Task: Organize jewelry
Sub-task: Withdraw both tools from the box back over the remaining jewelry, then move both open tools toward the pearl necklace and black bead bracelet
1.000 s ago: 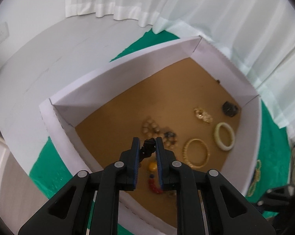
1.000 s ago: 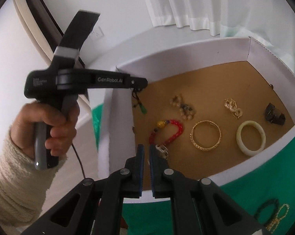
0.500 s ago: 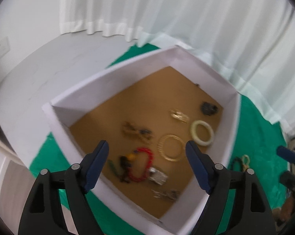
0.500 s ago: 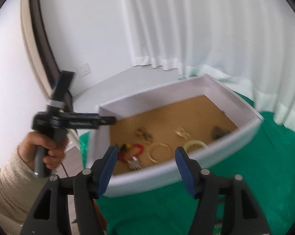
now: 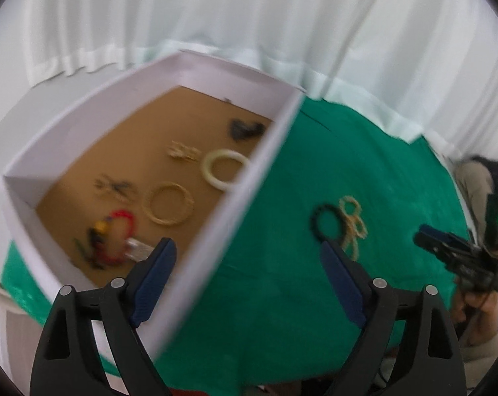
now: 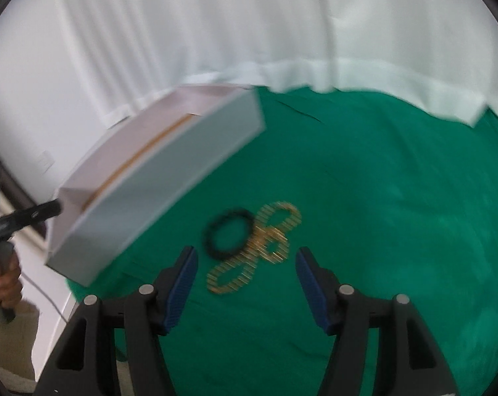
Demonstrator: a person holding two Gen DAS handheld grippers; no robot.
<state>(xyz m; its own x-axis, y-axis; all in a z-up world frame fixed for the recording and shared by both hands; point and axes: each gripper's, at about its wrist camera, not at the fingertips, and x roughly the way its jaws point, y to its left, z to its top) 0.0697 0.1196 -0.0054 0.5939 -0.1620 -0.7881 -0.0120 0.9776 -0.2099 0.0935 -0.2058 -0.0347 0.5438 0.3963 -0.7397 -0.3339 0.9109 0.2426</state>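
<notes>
A white box (image 5: 262,165) with a brown floor holds several pieces: a cream bangle (image 5: 226,166), a gold bangle (image 5: 168,203), a red bead bracelet (image 5: 122,227), a dark piece (image 5: 245,128). On the green cloth (image 5: 282,280) lie a black bead bracelet (image 6: 227,232) and a gold chain (image 6: 259,247), also in the left wrist view (image 5: 328,221) (image 5: 353,224). My left gripper (image 5: 245,264) is open and empty above the box's near wall. My right gripper (image 6: 244,274) is open and empty just short of the two loose pieces.
White curtains (image 6: 216,33) hang behind the table. The box (image 6: 150,178) stands left of the loose pieces. The right gripper (image 5: 453,257) shows at the right edge of the left wrist view. The left gripper's tip (image 6: 24,216) shows beside the box.
Both grippers opened; the left one let go of a dark pendant into the box. Both pulled back and swung right, from over the box towards the loose pieces on the cloth.
</notes>
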